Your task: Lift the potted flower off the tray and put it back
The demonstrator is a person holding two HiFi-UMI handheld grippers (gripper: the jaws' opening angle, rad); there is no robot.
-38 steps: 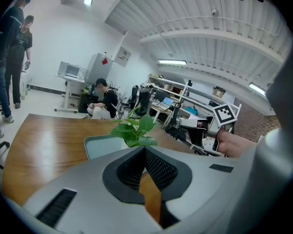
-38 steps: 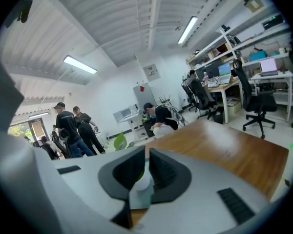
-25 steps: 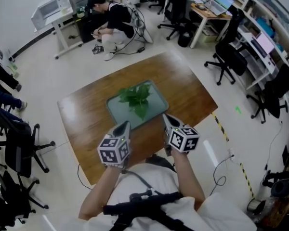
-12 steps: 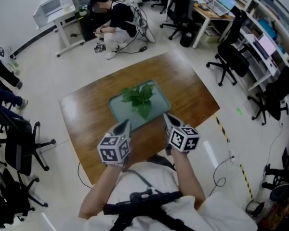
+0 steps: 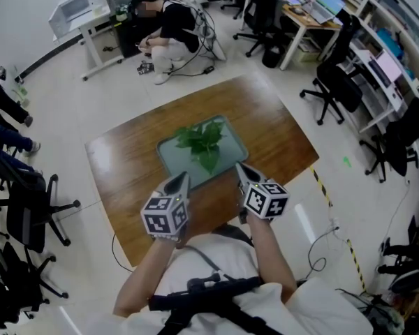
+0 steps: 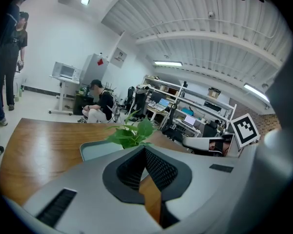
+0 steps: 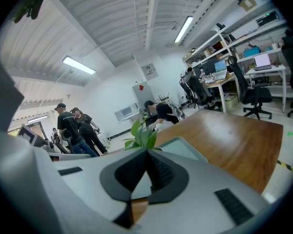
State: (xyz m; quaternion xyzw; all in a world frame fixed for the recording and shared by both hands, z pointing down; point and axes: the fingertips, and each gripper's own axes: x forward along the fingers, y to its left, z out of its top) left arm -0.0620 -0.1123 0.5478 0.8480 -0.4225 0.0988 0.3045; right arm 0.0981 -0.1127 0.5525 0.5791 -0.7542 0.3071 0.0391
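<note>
- Wooden table [image 5: 265, 121]: took up the middle of an office floor, set at an angle to the person standing at its near edge.
- Tray [image 5: 176, 165]: grey-green with rounded corners, lay flat near the table's centre.
- Potted flower [image 5: 202, 142]: stood on the tray, upright. Its green leaves hid the pot from above. It was beyond both tools and touched by neither.
- Left gripper [image 5: 182, 180]: hovered over the table's near edge, just short of the tray. Its jaws were closed tip to tip and gripped nothing, with the plant [image 6: 132, 133] visible past them.
- Right gripper [image 5: 240, 167]: level with the left one, near the tray's near right corner. Its jaws were fully together and empty, with the leaves [image 7: 143, 134] showing just over the tips.
</note>
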